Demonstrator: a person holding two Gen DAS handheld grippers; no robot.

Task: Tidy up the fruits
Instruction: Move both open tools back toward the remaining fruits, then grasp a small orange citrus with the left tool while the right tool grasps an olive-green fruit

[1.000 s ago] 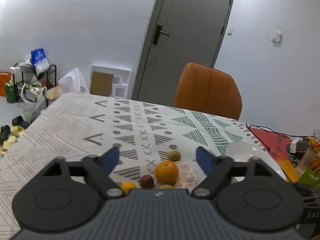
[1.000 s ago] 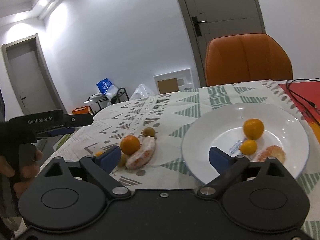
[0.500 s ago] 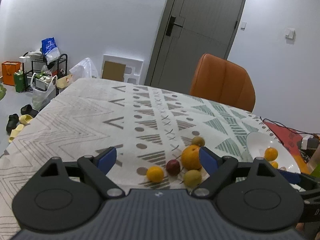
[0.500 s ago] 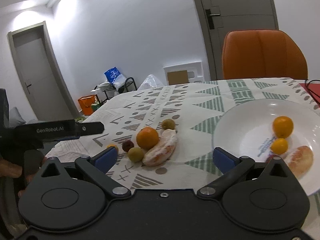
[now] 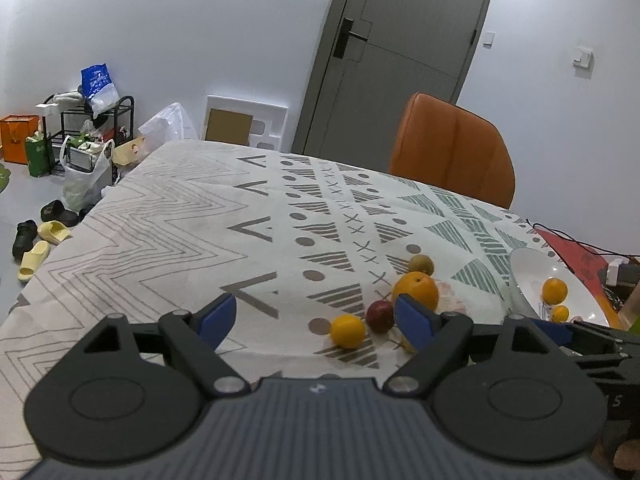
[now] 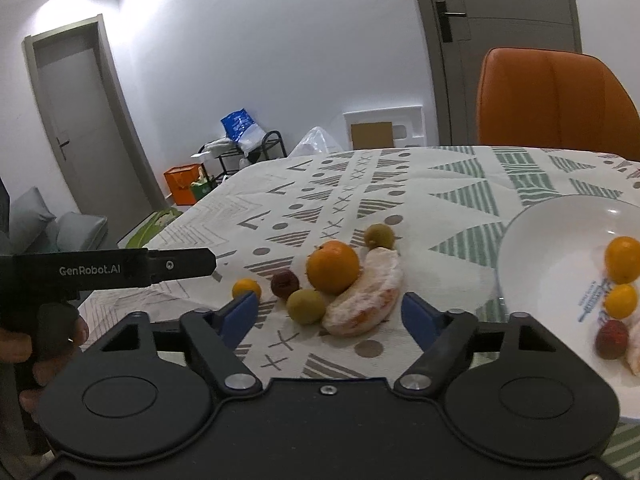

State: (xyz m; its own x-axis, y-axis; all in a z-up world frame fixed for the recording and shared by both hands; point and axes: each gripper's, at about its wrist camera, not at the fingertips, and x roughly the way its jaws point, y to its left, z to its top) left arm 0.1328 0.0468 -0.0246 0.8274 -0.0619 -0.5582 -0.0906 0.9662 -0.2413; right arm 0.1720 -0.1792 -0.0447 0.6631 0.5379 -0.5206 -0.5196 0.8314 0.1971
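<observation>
1. While both grippers hang over the patterned tablecloth (image 6: 460,184), we have the loose fruit bunched at centre frame in the right wrist view, and the white plate (image 6: 532,240) at the right edge.
2. Our right gripper (image 6: 328,314) stands wide open with nothing between its blue pads; the peeled citrus segment (image 6: 364,296) sits just ahead of it, lower centre.
3. Our left gripper (image 5: 316,318) is spread wide and empty too, in the bottom half of its own view, with the fruit toward its right finger.
4. That segment looks soft and wet; we judge it tears or squashes easily, so we'd take it across its thick middle with a light squeeze.
5. The big orange (image 6: 333,267) touches the segment's left side. Firm, fairly heavy and round, we reckon; grip across its widest part or it may roll out.
6. The two small green fruits (image 6: 306,306) (image 6: 379,235), the dark red fruit (image 6: 285,284) and the small yellow-orange one (image 6: 246,288) look light, smooth and likely slippery; centre the pads.
7. Already on the plate: two orange fruits (image 6: 622,260) (image 6: 620,301), a red one (image 6: 611,338), and part of another segment cut off by the right edge.
8. With everything packed tight, we judge one nudge could send neighbours rolling.
</observation>
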